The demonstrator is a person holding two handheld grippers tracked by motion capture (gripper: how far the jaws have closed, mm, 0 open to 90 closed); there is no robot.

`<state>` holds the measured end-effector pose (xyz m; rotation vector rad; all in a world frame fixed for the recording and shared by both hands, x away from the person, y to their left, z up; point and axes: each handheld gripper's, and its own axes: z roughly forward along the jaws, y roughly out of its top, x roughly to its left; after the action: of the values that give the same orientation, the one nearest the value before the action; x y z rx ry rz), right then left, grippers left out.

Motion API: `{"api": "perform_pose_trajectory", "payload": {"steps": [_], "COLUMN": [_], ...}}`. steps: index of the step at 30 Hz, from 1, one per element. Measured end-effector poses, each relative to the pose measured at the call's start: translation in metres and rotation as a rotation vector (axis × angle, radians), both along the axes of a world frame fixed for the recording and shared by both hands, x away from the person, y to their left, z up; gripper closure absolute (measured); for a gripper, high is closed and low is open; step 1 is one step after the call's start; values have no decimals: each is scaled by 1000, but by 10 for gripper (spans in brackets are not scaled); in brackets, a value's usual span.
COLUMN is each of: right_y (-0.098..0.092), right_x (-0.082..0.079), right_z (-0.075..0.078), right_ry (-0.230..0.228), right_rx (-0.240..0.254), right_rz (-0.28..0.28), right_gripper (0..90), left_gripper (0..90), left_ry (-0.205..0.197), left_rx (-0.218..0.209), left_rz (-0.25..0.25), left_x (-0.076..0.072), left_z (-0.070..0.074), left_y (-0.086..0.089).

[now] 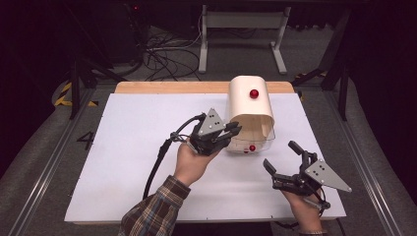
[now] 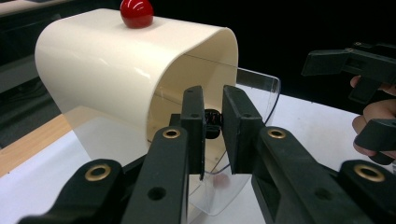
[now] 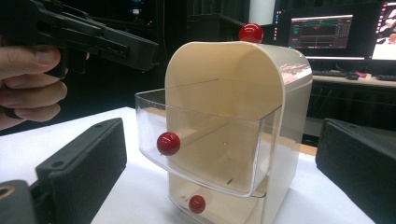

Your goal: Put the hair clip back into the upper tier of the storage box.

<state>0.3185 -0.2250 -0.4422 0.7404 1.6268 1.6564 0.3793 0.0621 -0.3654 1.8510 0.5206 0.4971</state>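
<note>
Cream drawer cabinet on the white tabletop, with a hand-held gripper on either side of its open front.

White tabletop (image 1: 147,162) carries the cream cabinet (image 1: 248,101), which stands near the far edge with a red knob (image 1: 253,93) on top. Its clear upper drawer (image 3: 205,154) is pulled out toward the person, a red drawer knob (image 3: 168,143) on its front. The left hand-held gripper (image 1: 235,131) sits at the drawer's open side, jaws closed, with something small and dark between the pads that cannot be made out. The right hand-held gripper (image 1: 282,156) rests apart from the cabinet on the near right, jaws spread wide and empty.
</note>
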Motion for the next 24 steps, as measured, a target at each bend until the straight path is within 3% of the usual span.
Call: {"api": "perform_pose_trajectory", "payload": {"steps": [24], "right_y": [-1], "right_x": [1], "right_z": [-1], "right_ry": [9], "right_rx": [-4], "right_rz": [2], "right_gripper": [30], "left_gripper": [795], "left_ry": [39], "left_rx": [33], "left_rz": [16], "left_x": [13], "left_z": [-9], "left_y": [-11]}}
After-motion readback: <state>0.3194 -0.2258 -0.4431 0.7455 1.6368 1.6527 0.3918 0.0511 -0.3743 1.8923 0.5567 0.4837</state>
